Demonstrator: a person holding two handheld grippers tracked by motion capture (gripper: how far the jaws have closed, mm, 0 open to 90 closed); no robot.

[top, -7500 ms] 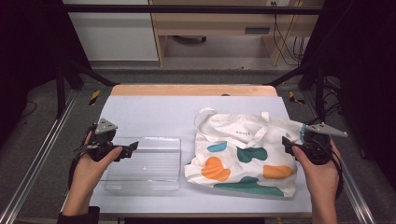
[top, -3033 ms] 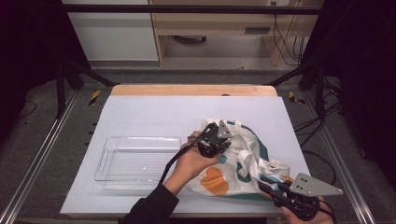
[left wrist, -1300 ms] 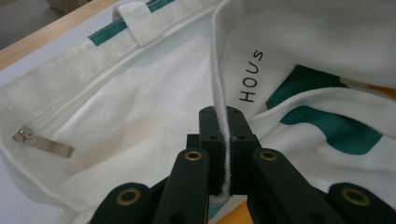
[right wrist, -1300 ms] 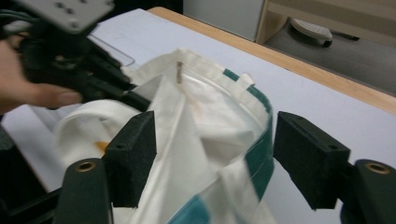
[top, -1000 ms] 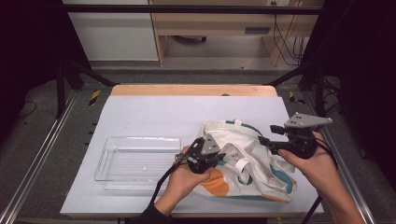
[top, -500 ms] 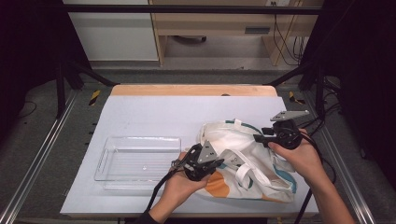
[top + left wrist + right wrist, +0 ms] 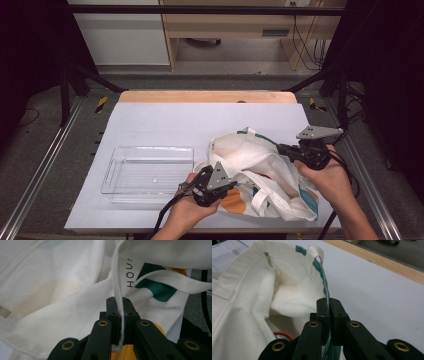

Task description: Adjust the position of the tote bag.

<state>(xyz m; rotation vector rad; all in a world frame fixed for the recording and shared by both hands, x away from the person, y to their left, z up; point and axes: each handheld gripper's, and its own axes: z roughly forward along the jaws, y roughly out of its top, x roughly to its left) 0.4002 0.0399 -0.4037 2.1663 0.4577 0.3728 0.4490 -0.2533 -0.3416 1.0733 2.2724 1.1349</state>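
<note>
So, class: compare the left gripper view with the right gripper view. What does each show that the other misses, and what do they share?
Left gripper view: the left tongs shut on a white hem, with printed letters and a teal patch. Right gripper view: the right tongs shut on a teal-edged rim, a red object inside, and the table. Shared: the tote bag.

A white-topped table (image 7: 165, 125) with a wooden far edge (image 7: 205, 96) stood on grey floor (image 7: 45, 175), beyond it a white cabinet (image 7: 120, 37) and wooden furniture (image 7: 240, 25), dark at both sides.
</note>
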